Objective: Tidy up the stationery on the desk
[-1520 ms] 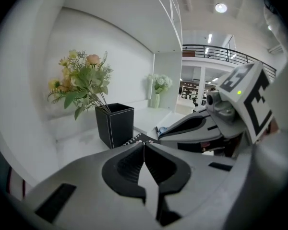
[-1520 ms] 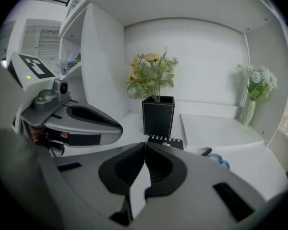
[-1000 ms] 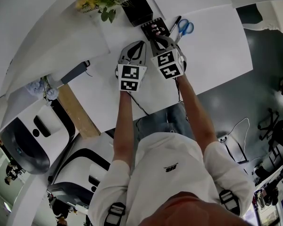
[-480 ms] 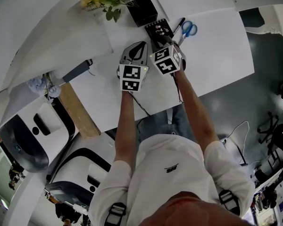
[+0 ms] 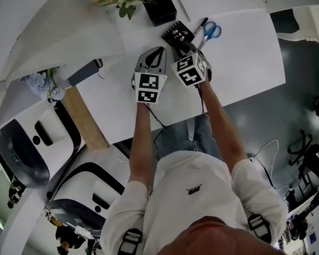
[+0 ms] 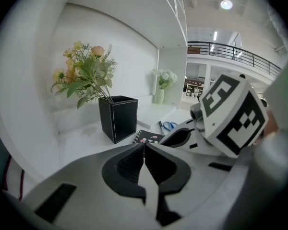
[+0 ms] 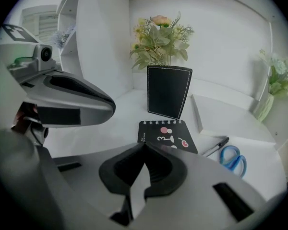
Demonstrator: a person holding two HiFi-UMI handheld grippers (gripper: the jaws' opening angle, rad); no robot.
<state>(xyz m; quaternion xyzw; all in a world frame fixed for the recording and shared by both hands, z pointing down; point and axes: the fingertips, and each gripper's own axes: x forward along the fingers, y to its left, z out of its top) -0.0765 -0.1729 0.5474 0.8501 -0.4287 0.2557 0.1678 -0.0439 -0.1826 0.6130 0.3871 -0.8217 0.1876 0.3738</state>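
Pressing their jaws together on nothing, the left gripper point(image 6: 144, 145) and the right gripper point(image 7: 144, 145) stand side by side over the white desk point(image 5: 244, 52). Since a second ago the right one has turned a little and the left one has stayed. At 12 o'clock of the right gripper lies one spiral notebook point(image 7: 167, 137), behind it one black holder point(image 7: 168, 92) with flowers point(image 7: 158, 42); at 2 o'clock lie one pen point(image 7: 215, 147) and one pair of scissors point(image 7: 233, 158).

The notebook point(image 7: 168, 137) is black (pink and red motifs), the scissors point(image 7: 234, 160) blue-handled, the box point(image 7: 169, 92) black.
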